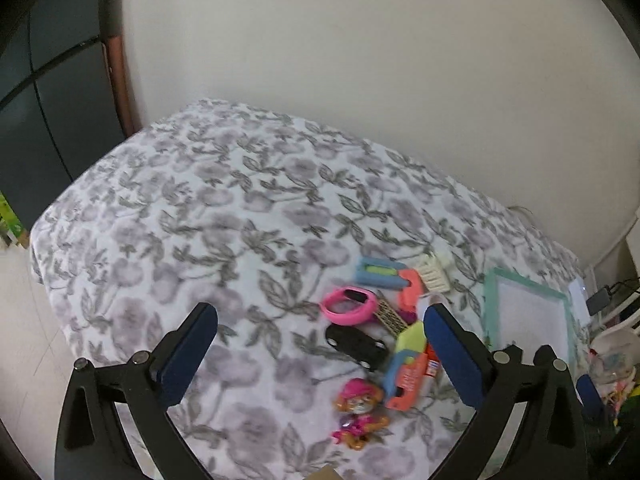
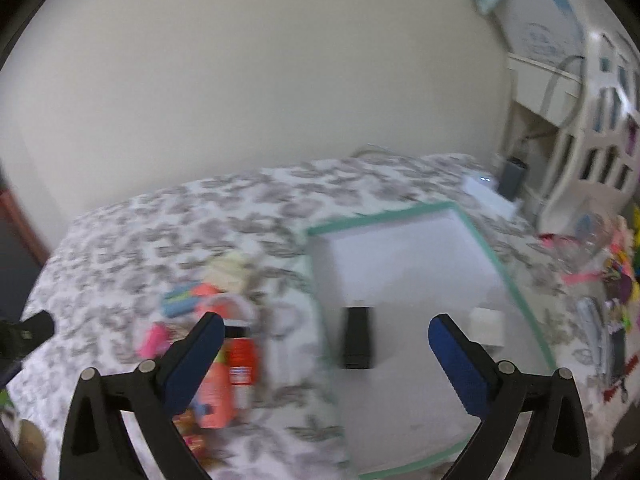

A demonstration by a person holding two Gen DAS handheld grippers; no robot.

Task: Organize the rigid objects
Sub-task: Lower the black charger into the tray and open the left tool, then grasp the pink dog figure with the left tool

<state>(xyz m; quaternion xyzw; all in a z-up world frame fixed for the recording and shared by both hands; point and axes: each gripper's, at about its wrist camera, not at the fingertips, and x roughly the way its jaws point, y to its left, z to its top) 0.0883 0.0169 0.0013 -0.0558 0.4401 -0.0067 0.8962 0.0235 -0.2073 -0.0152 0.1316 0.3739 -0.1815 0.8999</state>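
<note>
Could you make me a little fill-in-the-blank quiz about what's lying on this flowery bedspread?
1. The tray has a rim coloured ____.
2. Inside the tray stand a white cube and a small box coloured ____.
3. The wristband beside the black toy car is ____.
4. Both grippers, left and right, hold ____.

Missing words: green; black; pink; nothing

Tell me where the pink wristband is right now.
In the left wrist view the pink wristband lies on the flowered bedspread, at the left edge of the toy pile, just above the black toy car.
</note>
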